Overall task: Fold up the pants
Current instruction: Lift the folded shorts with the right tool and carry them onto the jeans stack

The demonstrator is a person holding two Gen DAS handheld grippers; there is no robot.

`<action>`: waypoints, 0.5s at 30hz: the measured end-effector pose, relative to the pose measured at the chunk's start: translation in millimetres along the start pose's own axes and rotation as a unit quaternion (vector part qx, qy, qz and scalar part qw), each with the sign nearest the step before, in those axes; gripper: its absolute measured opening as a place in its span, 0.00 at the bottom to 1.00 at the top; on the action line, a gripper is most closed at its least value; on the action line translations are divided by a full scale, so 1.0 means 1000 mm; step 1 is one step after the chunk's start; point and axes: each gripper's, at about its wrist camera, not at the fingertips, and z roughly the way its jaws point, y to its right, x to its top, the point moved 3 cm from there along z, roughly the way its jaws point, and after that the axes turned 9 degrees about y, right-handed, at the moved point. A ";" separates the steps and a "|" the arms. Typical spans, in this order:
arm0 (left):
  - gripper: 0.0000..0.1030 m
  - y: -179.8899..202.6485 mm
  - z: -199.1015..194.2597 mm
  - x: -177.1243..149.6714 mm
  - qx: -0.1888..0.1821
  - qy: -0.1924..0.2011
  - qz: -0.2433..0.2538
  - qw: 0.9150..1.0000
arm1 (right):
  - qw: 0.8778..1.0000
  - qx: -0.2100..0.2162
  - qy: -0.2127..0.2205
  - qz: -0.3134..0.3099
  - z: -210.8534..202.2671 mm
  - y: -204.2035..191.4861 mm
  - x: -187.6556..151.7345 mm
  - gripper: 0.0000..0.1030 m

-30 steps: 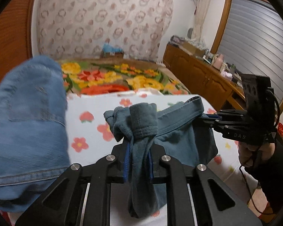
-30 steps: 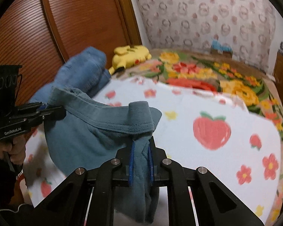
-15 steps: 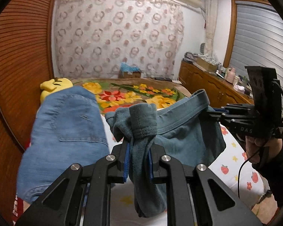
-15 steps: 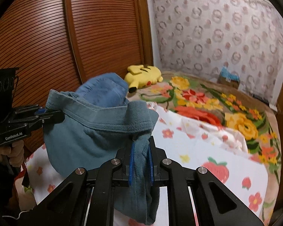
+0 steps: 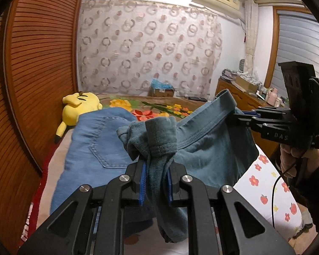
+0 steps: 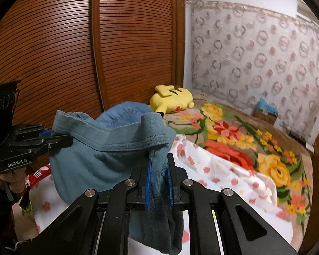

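Teal pants [image 5: 204, 148]: soft knit fabric held up in the air between the 2 grippers, waistband stretched across as the top edge, the body sagging below it over the bed.
Left gripper [image 5: 155, 176]: blue pads pressed together on a bunched end of the waistband; a tail of the cloth hangs down between the black fingers. In the right wrist view it comes in from the left edge [image 6: 59, 138], clamped on the far corner of the waistband.
Right gripper [image 6: 159, 180]: blue pads closed on the other end of the waistband, with cloth drooping below the jaws. In the left wrist view it reaches in from the right [image 5: 242, 115], pinching the waistband corner.
Hands: a hand [image 5: 291, 159] in a dark sleeve grips the right gripper's handle; another hand [image 6: 12, 178] grips the left gripper's handle.
Denim jeans [image 5: 95, 148]: light blue, lying on the bed behind and to the left of the teal pants, 1 back pocket facing up.
Sheet [image 6: 223, 174]: white with small red flowers and strawberries, spread over the near part of the bed under the lifted pants.
Blanket [image 6: 244, 131]: large yellow and red flower print, beyond the sheet.
Plush toy [image 6: 172, 101]: yellow, lying at the head of the bed beside the wooden slatted wardrobe doors [image 6: 95, 53].
Dresser [image 5: 244, 99]: wooden, cluttered on top, along the right wall.
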 end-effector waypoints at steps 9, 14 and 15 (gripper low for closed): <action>0.16 -0.034 -0.001 -0.001 0.024 0.013 -0.023 0.999 | 0.999 0.018 -0.001 -0.047 0.042 -0.006 0.022 0.12; 0.16 -0.049 0.006 -0.010 0.036 0.007 -0.041 0.999 | 0.997 0.022 -0.008 -0.072 0.069 -0.011 0.030 0.12; 0.16 -0.052 0.006 -0.011 0.037 0.008 -0.045 0.998 | 0.997 0.023 -0.008 -0.075 0.074 -0.012 0.032 0.12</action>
